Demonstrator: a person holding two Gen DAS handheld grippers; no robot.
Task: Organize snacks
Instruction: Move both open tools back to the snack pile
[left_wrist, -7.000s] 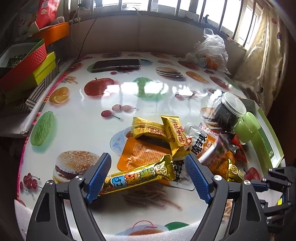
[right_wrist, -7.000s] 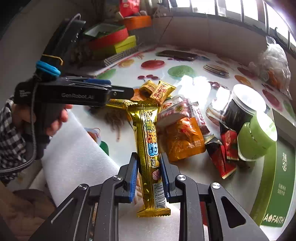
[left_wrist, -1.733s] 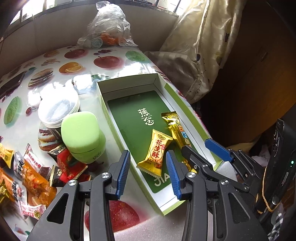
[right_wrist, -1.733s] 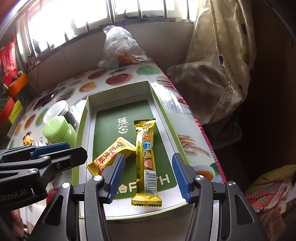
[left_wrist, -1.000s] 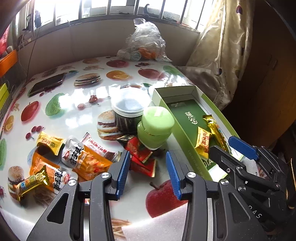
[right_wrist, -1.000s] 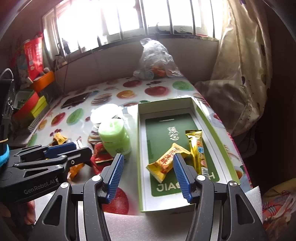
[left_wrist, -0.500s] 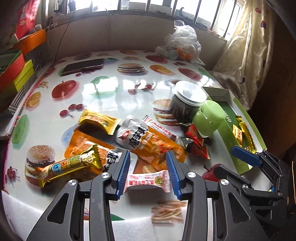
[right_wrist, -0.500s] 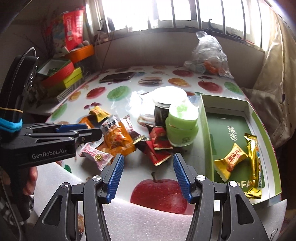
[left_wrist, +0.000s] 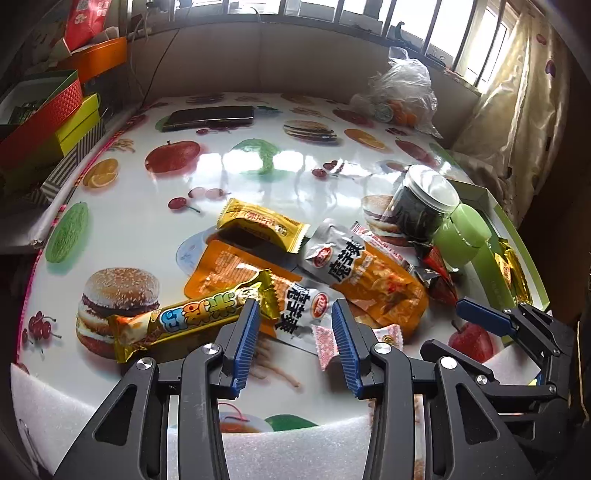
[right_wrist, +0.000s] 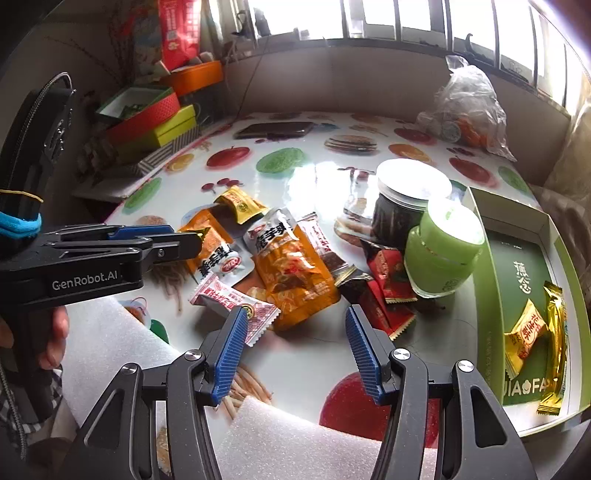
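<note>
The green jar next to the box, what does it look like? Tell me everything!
The green jar is squat and round, glossy light green, with a wide domed lid of the same colour and a small pale mark low on its side. It stands upright on the table, between the dark jar and the green box. Red snack packets lie at its base.

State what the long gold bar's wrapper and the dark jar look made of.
Gold bar: wrapper looks like metallised foil film, glossy; it is crinkled, with crimped ends and bright glints. Dark jar: probably clear plastic, maybe glass; dark contents show through, under a white lid.
</note>
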